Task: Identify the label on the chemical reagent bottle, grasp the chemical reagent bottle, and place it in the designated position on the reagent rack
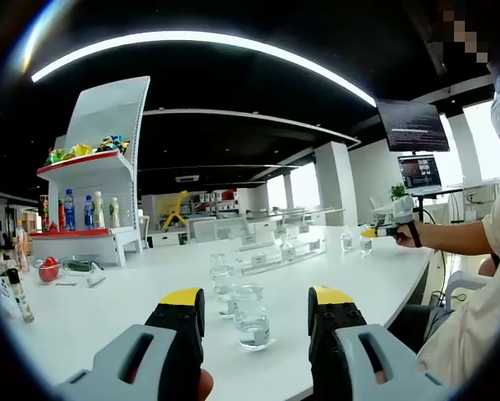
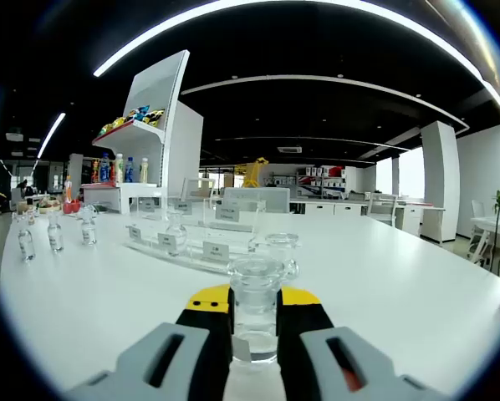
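Observation:
In the right gripper view my right gripper [image 2: 256,311] is shut on a clear glass reagent bottle [image 2: 256,280] with a wide stopper, held upright just above the white table [image 2: 384,292]. Behind it lies a clear reagent rack [image 2: 191,244] with small labels and one bottle [image 2: 176,230] standing in it. In the left gripper view my left gripper [image 1: 257,297] is open, with another clear bottle [image 1: 252,317] standing on the table between its yellow tips. A second bottle [image 1: 222,281] and the rack [image 1: 279,251] lie beyond. The right gripper [image 1: 390,225] appears far right in a hand.
A white shelf unit [image 1: 99,192] with drink bottles stands at the table's far end, also shown as the shelf unit [image 2: 154,125]. Three small bottles [image 2: 55,232] stand to the left. A person [image 1: 484,292] sits at the table's right edge. Red items [image 1: 49,269] lie left.

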Motion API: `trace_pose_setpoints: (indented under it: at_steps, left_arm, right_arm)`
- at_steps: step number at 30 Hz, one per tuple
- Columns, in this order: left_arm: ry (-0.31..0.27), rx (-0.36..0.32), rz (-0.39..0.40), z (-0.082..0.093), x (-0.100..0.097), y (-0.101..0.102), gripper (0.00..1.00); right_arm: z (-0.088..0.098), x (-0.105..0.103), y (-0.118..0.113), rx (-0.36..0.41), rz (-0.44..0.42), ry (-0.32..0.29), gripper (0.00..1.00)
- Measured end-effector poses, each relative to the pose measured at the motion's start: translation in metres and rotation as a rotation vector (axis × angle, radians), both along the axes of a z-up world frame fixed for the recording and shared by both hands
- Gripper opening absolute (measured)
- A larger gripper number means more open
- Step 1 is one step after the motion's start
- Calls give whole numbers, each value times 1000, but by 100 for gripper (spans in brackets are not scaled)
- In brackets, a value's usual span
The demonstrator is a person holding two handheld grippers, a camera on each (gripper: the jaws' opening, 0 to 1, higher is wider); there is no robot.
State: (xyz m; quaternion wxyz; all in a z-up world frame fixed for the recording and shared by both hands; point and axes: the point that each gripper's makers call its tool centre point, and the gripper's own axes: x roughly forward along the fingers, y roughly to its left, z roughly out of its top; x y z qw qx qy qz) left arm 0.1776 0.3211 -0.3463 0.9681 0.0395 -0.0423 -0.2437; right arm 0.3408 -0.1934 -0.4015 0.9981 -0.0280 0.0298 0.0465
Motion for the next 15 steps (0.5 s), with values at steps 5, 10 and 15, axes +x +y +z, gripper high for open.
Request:
trace_pose_setpoints:
  at_steps: [5,10,15]
  left_arm:
    - [0,0,0,0,0,0,50]
    - [1,1,-2,0,0,0,50]
    - [-1,0,-5,1,0,-1,50]
  right_arm:
    - [7,1,2,-11,8,0,19]
    - [17,2,9,-16,23,-9,19]
    - [21,5,13,-8,37,-2,19]
